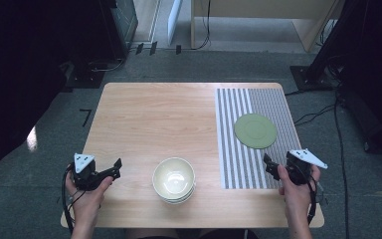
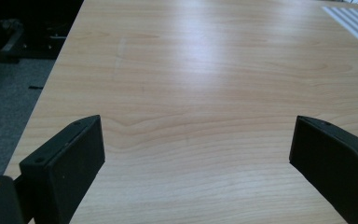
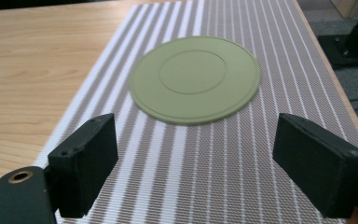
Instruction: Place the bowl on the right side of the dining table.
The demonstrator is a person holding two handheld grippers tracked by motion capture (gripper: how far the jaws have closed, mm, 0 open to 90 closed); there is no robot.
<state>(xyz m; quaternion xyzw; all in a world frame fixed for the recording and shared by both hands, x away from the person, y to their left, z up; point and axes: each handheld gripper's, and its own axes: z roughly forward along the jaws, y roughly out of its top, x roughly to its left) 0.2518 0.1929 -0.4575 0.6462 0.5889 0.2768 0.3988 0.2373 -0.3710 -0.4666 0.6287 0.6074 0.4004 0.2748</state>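
The light wooden desk (image 1: 144, 114) is bare over its whole left and far-middle stretch, so a hand has open passage there. Near the front edge, about midway across, a stack of pale cream ceramic bowls (image 1: 173, 179) stands as the one tall obstacle. It sits between the left tongs (image 1: 115, 168) and the right tongs (image 1: 270, 167), well apart from both. On the right, the grey-and-white striped woven mat (image 1: 238, 149) lies flat, and a flat round olive-green plate (image 3: 195, 79) rests on its far half (low, barely raised). In the right gripper view, bare mat separates the wide-spread jaws from the plate's near rim.
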